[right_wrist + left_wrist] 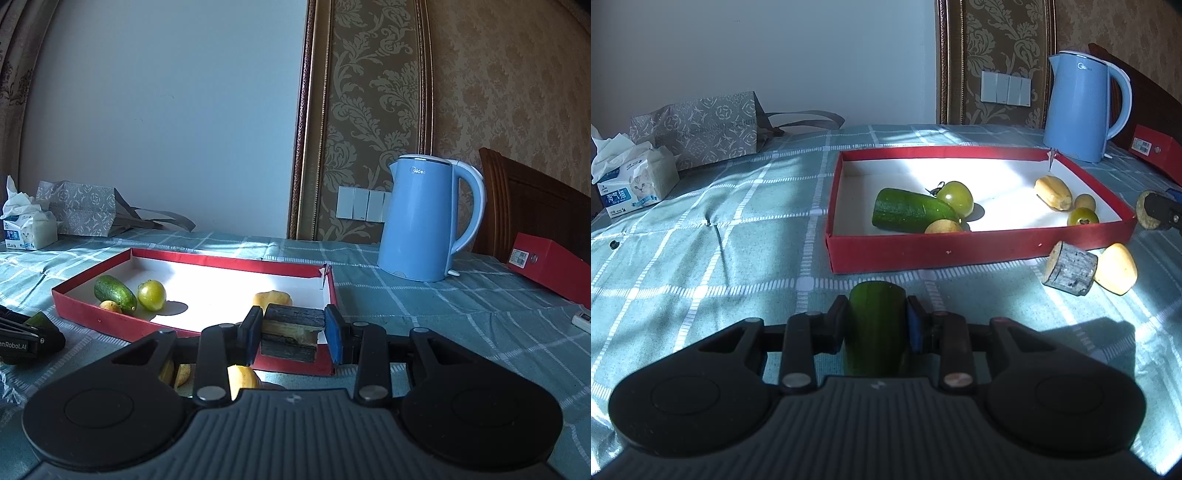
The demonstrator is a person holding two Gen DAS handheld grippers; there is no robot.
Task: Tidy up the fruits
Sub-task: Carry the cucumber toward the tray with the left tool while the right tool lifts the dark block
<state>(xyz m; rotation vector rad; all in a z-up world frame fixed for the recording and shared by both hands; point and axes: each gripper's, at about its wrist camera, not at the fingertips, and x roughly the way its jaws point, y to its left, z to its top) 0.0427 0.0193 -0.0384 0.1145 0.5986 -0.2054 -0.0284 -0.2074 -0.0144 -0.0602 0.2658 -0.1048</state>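
Left gripper [877,325]: clamped on a cucumber piece [877,321], just short of the red tray [960,251]; right gripper [293,328]: clamped on a wood chunk [293,325] at the tray's near rim; in the tray: cucumber [908,210], tomatoes [956,197]; we would carry each piece over the rim, lower it onto bare floor, and only then release.

Woven checked tablecloth [738,229], matt red cardboard tray [923,254] (white inside), glossy plastic kettle [1078,107]
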